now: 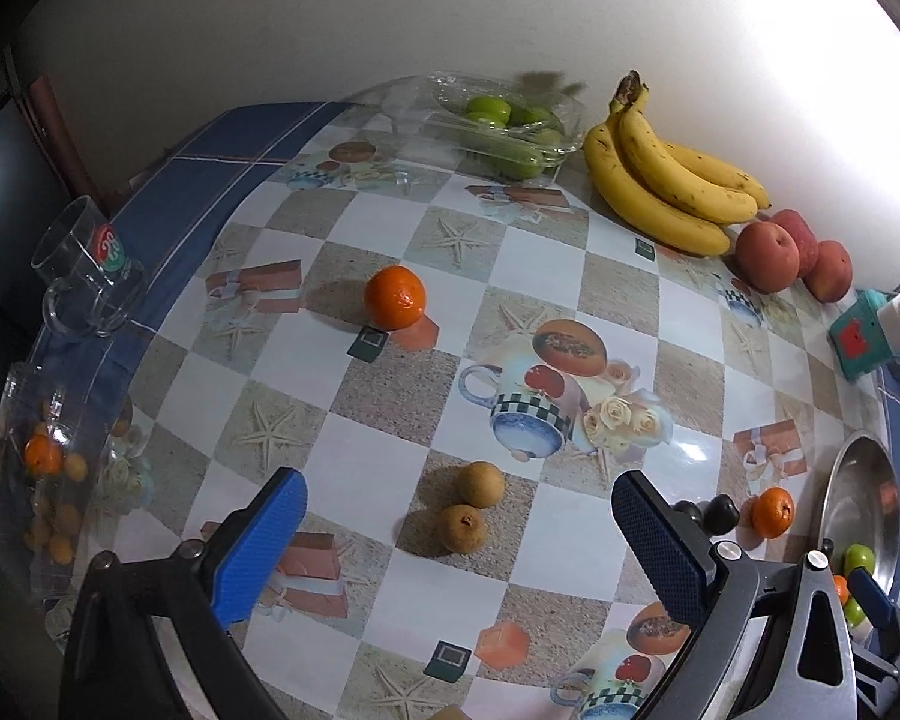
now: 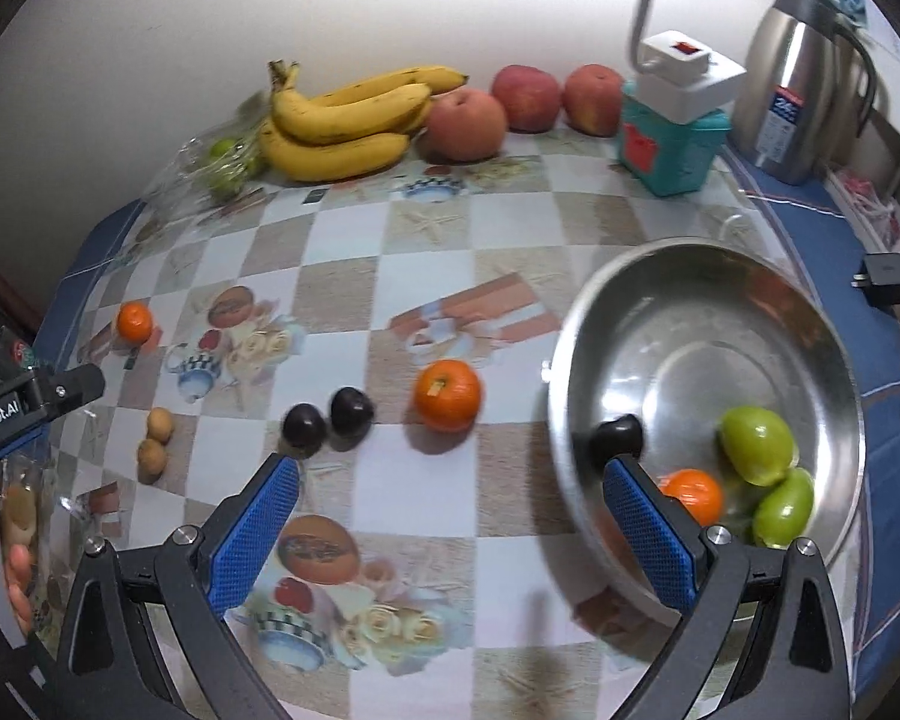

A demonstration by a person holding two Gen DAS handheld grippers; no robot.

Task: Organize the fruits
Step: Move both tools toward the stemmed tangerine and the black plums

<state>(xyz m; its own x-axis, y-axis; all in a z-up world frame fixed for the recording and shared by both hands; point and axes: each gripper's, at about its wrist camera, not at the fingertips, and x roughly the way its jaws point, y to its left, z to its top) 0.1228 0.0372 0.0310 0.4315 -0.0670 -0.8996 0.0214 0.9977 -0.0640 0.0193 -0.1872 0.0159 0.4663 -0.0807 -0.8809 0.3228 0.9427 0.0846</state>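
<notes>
My left gripper (image 1: pixel 459 540) is open and empty, with two small brown longans (image 1: pixel 471 507) on the table between its fingers. An orange mandarin (image 1: pixel 394 297) lies farther ahead. My right gripper (image 2: pixel 450 528) is open and empty. Its right finger overlaps the rim of a steel bowl (image 2: pixel 750 276) holding two green fruits (image 2: pixel 756 445), a mandarin (image 2: pixel 693 495) and a dark plum (image 2: pixel 621 437). Another mandarin (image 2: pixel 447 395) and two dark plums (image 2: pixel 327 420) lie on the table just ahead of the right gripper.
Bananas (image 1: pixel 666 180), red apples (image 1: pixel 792 255) and a clear tray of green fruits (image 1: pixel 510 126) line the back wall. A glass mug (image 1: pixel 87 270) and a clear bag of small fruits (image 1: pixel 48 468) stand at the left edge. A teal box (image 2: pixel 669 138) and steel kettle (image 2: pixel 804 72) stand back right.
</notes>
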